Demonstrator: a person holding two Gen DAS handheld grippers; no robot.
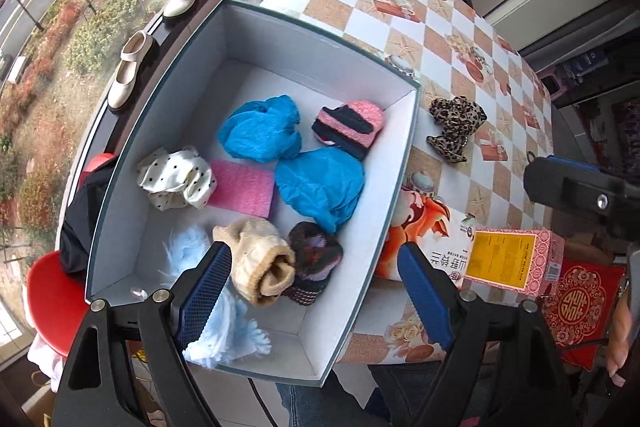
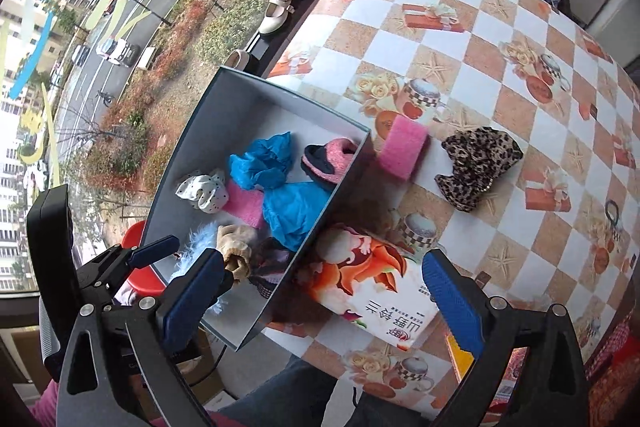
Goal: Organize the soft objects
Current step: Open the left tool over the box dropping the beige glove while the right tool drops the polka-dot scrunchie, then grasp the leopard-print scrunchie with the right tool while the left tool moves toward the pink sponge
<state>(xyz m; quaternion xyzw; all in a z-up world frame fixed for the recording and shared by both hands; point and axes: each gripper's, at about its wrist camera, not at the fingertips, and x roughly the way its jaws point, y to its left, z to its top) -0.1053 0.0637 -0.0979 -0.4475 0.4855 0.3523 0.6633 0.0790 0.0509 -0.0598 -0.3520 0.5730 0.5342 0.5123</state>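
Both my tongs stand wide and empty, the left tongs (image 1: 316,283) over the box (image 1: 280,39) of soft things, the right tongs (image 2: 324,291) over its edge; a leopard scrunchie (image 2: 476,163) and pink sponge (image 2: 402,147) lie on the bench (image 2: 520,67) beside the box. I judge the sorting nearly done; next, my right tongs must reach out, close on one and carry it in.
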